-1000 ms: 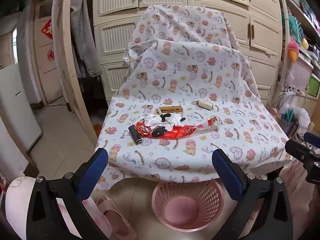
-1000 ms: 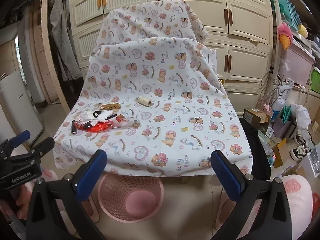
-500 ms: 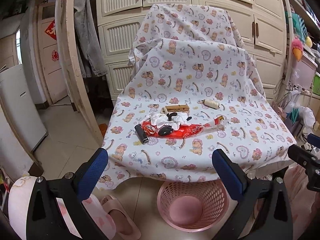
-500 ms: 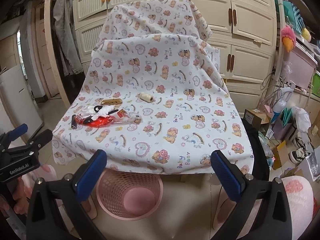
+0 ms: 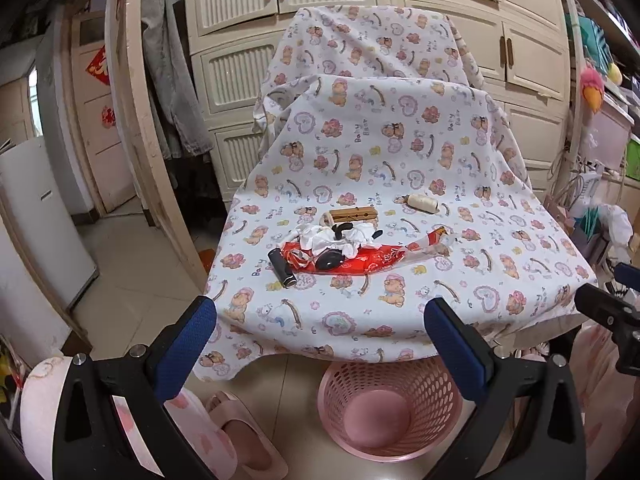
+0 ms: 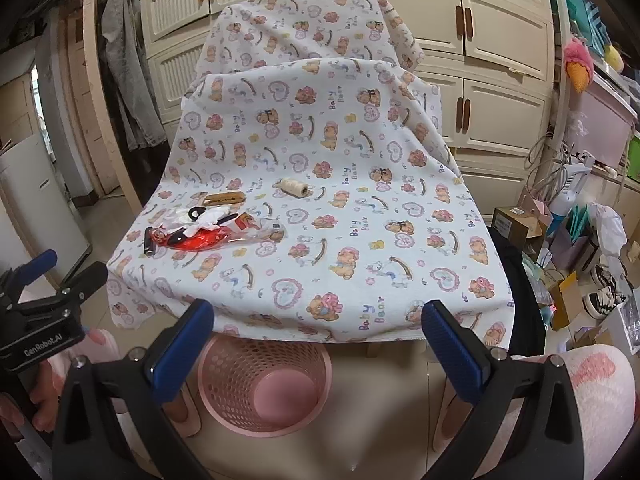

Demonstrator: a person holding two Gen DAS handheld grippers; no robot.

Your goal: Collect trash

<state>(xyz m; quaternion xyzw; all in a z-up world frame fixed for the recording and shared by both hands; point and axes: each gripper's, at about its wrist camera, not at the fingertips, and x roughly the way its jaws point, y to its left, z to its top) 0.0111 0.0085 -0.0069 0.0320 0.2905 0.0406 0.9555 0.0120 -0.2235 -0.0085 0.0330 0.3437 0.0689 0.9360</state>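
Note:
A pile of trash lies on a table under a bear-print cloth (image 5: 400,308): a red plastic wrapper (image 5: 360,262), crumpled white paper (image 5: 340,238), a black tube (image 5: 282,268), a small black lump (image 5: 330,260). The pile also shows in the right wrist view (image 6: 200,236). A pink mesh basket (image 5: 384,408) stands on the floor below the table's front edge (image 6: 264,392). My left gripper (image 5: 320,344) is open and empty, short of the table. My right gripper (image 6: 318,344) is open and empty, above the basket.
A wooden clip (image 5: 352,214) and a spool of cream thread (image 5: 422,203) lie behind the pile. Pink slippers (image 5: 240,436) are on the floor left of the basket. Boxes, bags and shoes (image 6: 580,264) crowd the right. Cabinets (image 5: 440,20) stand behind.
Both grippers have moved closer to the table and a little higher; the table and trash look larger. Both stay open and empty.

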